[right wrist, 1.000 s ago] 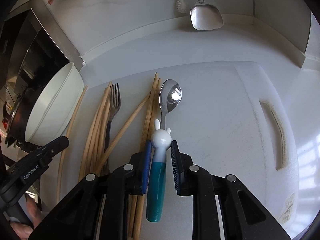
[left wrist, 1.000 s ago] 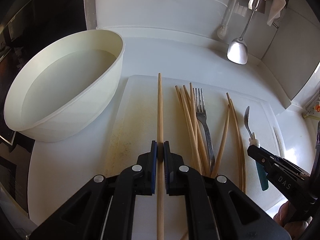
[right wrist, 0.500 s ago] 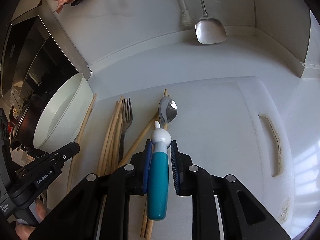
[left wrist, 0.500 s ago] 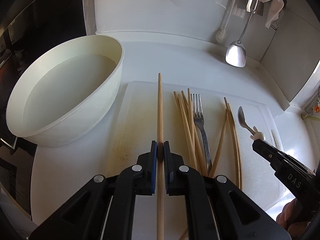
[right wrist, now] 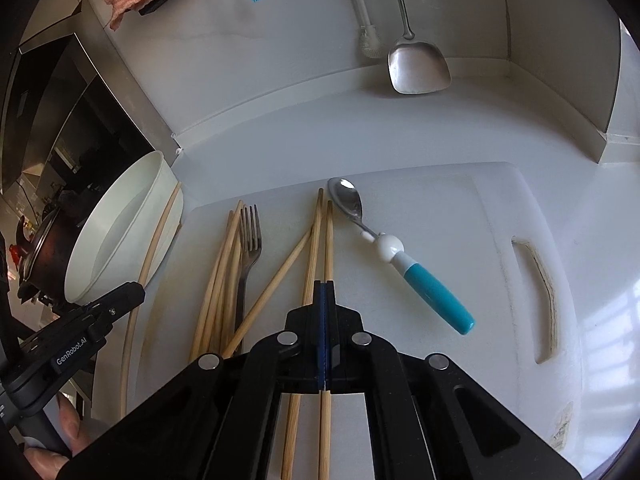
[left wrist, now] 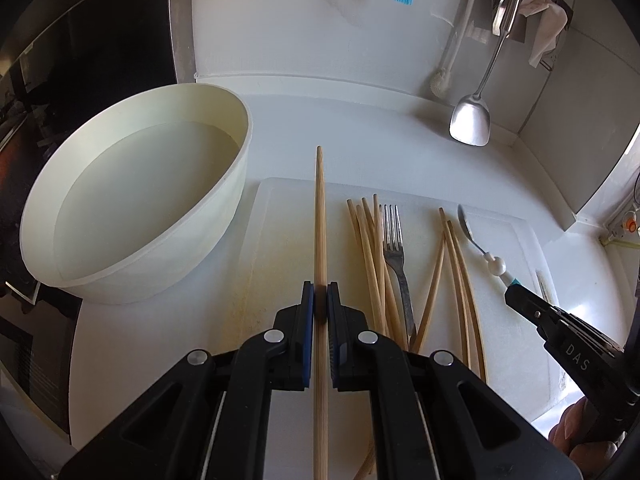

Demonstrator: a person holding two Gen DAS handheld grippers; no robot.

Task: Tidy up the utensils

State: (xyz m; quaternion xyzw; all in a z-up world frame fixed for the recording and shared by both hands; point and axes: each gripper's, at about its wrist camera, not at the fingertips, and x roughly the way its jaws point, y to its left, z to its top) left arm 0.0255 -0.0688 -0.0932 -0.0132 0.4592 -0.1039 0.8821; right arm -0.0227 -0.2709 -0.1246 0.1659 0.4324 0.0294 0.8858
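- Left gripper (left wrist: pixel 320 300): jaws clamped on a single chopstick (left wrist: pixel 320 216), which points away over the white cutting board (left wrist: pixel 280 208), beside the cream basin (left wrist: pixel 136 208).
- Right gripper (right wrist: pixel 324 292): jaws have just been closing; now pressed together, nothing between them.
- Spoon (right wrist: pixel 404 260) with teal handle lies free on the board, right of the gripper, bowl toward the wall.
- Fork (right wrist: pixel 250 248) and loose chopsticks (right wrist: pixel 316 248) lie on the board, left of the spoon.
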